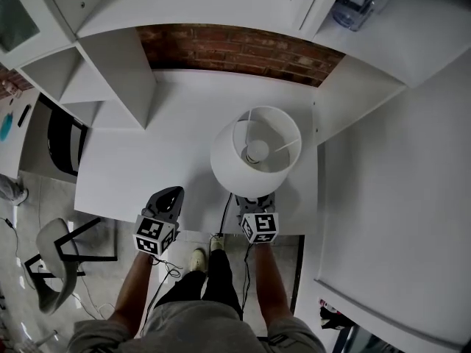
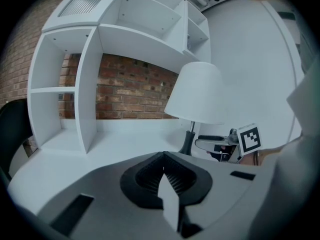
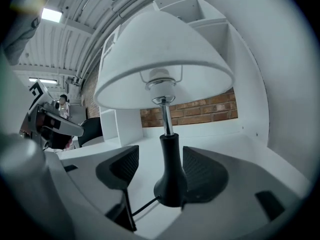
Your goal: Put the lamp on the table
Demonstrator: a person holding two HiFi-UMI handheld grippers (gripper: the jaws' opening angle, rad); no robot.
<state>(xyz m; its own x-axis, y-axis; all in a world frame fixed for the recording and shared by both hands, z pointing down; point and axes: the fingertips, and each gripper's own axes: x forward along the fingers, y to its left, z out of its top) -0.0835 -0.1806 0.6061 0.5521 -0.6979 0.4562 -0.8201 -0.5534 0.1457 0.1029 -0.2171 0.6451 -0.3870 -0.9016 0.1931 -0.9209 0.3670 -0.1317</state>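
The lamp (image 1: 255,153), with a white shade and a black base, stands upright on the white table (image 1: 147,160) near its front right edge. My right gripper (image 1: 257,203) sits just in front of it, its jaw tips hidden under the shade. In the right gripper view the black base (image 3: 171,179) stands between the open jaws of the right gripper (image 3: 161,166), with a gap to the left pad (image 3: 122,166). My left gripper (image 1: 166,201) rests over the table's front edge, left of the lamp, shut and empty (image 2: 167,176). The lamp (image 2: 196,94) shows at its right.
A white shelf unit (image 1: 110,79) stands on the table's left, a brick wall (image 1: 235,50) behind it, and white panels close the right side (image 1: 383,168). The lamp's black cord (image 1: 224,213) hangs over the front edge. A chair (image 1: 55,259) is on the floor at the left.
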